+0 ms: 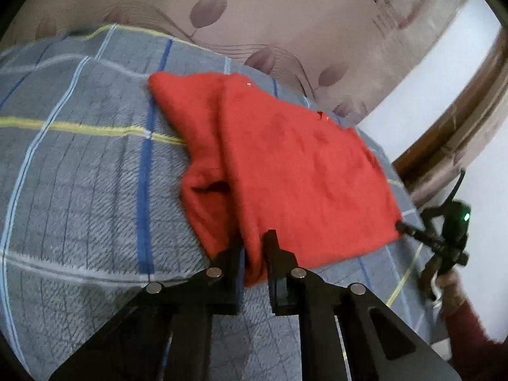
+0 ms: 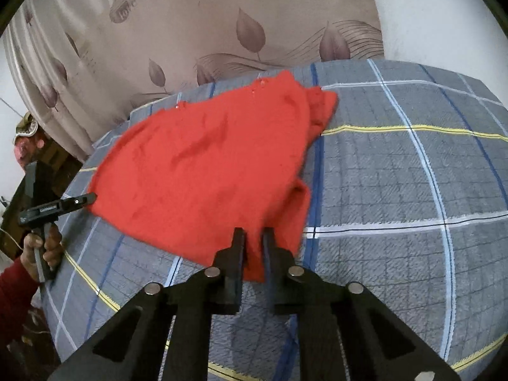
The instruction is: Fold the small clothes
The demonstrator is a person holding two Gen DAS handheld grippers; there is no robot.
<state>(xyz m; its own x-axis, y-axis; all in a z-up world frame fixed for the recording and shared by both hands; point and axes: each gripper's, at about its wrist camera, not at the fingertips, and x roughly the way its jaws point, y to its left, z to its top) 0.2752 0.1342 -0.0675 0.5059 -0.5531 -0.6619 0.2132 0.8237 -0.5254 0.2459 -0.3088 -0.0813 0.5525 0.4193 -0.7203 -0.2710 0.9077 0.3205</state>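
The red garment (image 1: 285, 165) lies flat on the plaid-covered bed (image 1: 79, 158), its near hem running between the left hand-held gripper (image 1: 254, 247) and right hand-held gripper (image 2: 254, 244), each pinching one near corner, the body extending away toward the headboard (image 2: 190, 31).

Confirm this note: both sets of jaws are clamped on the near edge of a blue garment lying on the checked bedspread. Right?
Not quite: the garment is red, not blue, as both wrist views show. The rest holds: left gripper and right gripper are clamped on its near edge on the checked bedspread.
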